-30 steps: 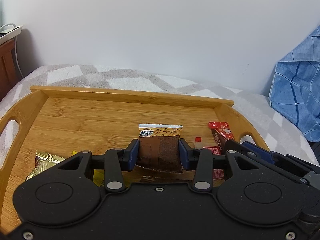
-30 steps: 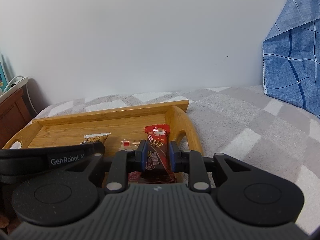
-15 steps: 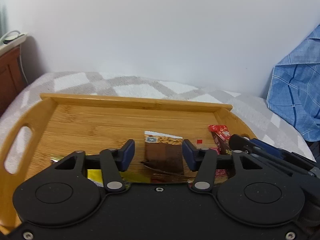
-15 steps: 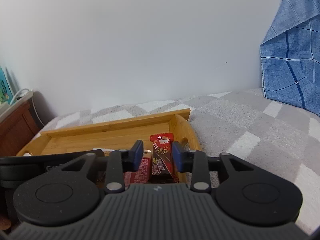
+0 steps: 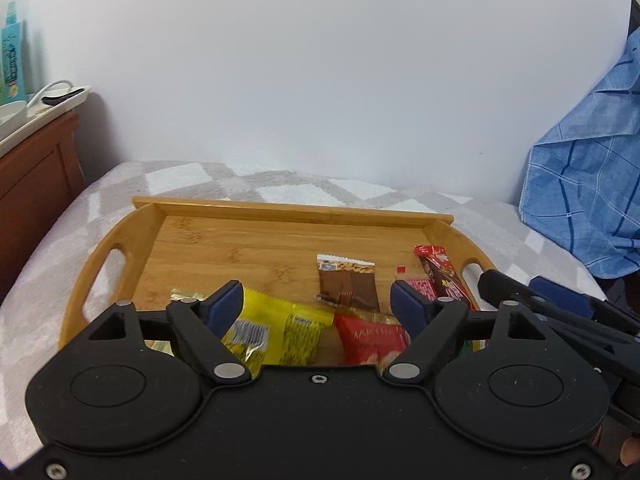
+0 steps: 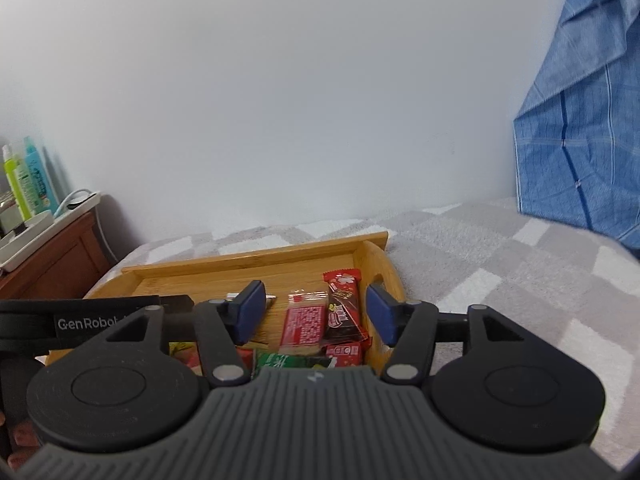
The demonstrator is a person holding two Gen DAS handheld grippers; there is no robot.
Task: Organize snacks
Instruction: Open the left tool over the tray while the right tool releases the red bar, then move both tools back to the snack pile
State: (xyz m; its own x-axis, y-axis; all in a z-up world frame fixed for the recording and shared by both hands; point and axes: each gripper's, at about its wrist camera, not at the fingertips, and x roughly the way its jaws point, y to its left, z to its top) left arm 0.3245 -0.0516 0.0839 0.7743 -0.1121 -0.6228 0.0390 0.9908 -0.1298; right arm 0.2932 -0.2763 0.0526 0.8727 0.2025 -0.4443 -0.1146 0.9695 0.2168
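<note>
A bamboo tray (image 5: 248,240) with handle cut-outs lies on a grey-and-white checked bed; it also shows in the right wrist view (image 6: 256,258). On it lie a brown almond bar (image 5: 347,283), a dark red-ended chocolate bar (image 5: 440,272) (image 6: 343,305), a red-and-white packet (image 6: 304,322), a yellow packet (image 5: 280,332), a red packet (image 5: 370,338) and a green packet (image 6: 288,360). My left gripper (image 5: 318,304) is open and empty above the near snacks. My right gripper (image 6: 316,312) is open and empty over the tray's right end.
A blue checked cloth (image 5: 588,200) (image 6: 588,120) hangs at the right by the white wall. A wooden nightstand (image 5: 32,176) with a white dish and bottles (image 6: 28,184) stands at the left. The right gripper's body (image 5: 560,312) shows beside the tray.
Both grippers let go of their bars and opened wide. Both pulled back and up, so more snacks at the tray's near edge came into view.
</note>
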